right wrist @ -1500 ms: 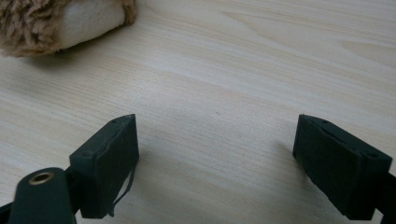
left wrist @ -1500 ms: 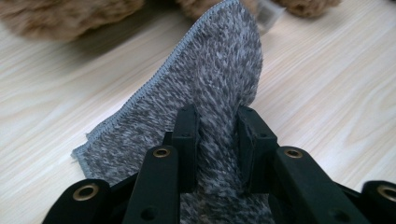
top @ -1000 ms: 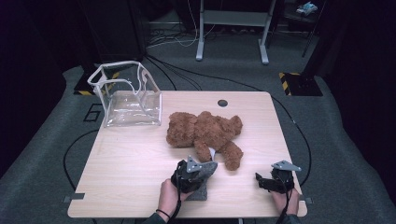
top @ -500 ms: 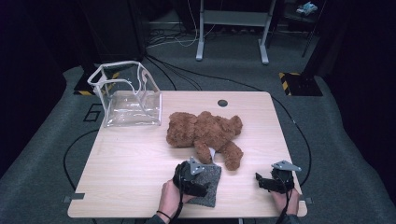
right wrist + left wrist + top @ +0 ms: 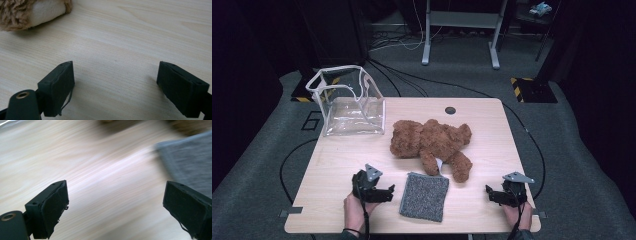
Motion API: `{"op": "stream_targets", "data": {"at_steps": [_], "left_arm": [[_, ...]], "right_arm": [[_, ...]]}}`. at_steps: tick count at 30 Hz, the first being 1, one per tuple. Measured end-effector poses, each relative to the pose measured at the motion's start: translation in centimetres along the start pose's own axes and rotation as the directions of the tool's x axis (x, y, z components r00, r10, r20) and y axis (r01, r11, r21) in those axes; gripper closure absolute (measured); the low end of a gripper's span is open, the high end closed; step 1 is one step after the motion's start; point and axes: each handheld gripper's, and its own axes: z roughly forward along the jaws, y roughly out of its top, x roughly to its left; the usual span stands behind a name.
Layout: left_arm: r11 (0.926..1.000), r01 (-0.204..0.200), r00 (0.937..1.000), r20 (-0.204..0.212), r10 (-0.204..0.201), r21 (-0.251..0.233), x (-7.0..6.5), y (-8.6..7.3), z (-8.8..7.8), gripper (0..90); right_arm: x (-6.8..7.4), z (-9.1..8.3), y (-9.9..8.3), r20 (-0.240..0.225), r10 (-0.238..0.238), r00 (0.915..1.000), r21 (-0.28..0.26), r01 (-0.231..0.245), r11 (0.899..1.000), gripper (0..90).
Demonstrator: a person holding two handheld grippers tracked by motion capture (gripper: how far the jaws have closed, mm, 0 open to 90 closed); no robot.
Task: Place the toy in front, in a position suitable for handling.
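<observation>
Left gripper (image 5: 379,192) jaws just opened wide, dropped grey cloth (image 5: 425,196) on tabletop (image 5: 337,160), slid left; right gripper (image 5: 496,195) jaws wide, empty.

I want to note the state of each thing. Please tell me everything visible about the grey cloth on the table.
The speckled grey rectangular cloth looks like a woven or knitted fabric, dark with light flecks. It lies flat, slightly skewed, on the light wooden table, near the front edge. It sits just in front of the brown plush teddy bear, close to its leg. The left gripper, open, is beside its left edge without touching it.
</observation>
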Motion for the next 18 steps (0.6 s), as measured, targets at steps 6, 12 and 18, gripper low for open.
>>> {"op": "stream_targets", "data": {"at_steps": [6,12,18], "left_arm": [[0.9968,0.079,0.9932,-0.086,-0.079,0.005,3.0,-1.3,0.3,2.7],[0.9931,0.117,0.9882,-0.100,-0.116,0.010,4.0,-2.1,0.9,0.1],[0.9935,0.112,0.9897,-0.092,-0.110,0.022,4.9,-2.6,1.8,0.1]], "right_arm": [[0.0,0.0,0.0,0.001,-0.010,0.9999,-0.002,0.010,1.000,13.7],[0.1,0.0,0.0,0.004,-0.004,1.0000,0.002,0.004,1.000,12.5],[0.1,0.2,0.3,0.011,0.013,0.9999,0.026,-0.014,1.000,8.4]]}}
